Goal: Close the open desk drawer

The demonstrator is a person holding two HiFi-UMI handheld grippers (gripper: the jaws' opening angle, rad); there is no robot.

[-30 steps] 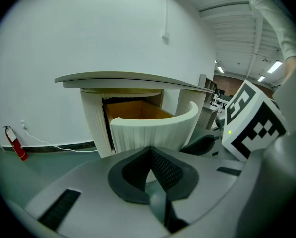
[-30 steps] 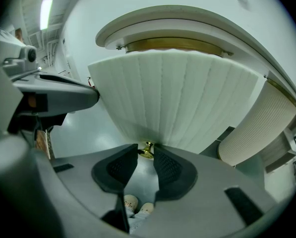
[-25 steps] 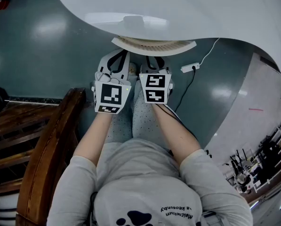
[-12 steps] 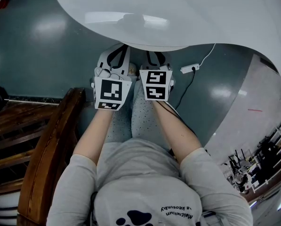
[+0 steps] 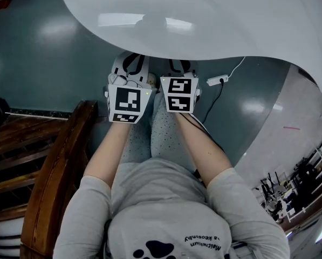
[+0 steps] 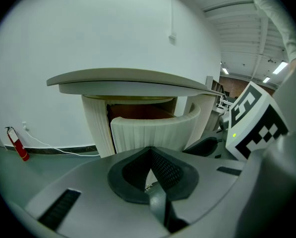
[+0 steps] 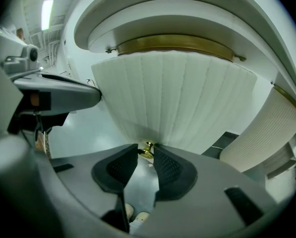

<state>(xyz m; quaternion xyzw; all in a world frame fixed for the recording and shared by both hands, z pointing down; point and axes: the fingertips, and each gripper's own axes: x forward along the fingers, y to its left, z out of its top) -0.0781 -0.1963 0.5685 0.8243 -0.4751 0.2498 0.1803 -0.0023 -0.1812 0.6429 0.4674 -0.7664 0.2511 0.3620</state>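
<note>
Advancing: drawer [image 7: 177, 98] sits farther under bench [image 5: 204, 15] than before; right gripper [image 7: 147, 156] jaws clasp brass knob [image 7: 146, 149]; left gripper [image 6: 150, 151] jaws together, empty.

The desk top [image 5: 204, 15] is smooth, glossy white. The drawer front [image 7: 172, 98] is ribbed, matt white. Its knob [image 7: 147, 150] is shiny brass.

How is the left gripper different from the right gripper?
The left gripper has its jaws together, empty; the right gripper grips the gold knob. The left gripper sees the drawer from farther back; the right gripper is right at its front. Both point toward it.
</note>
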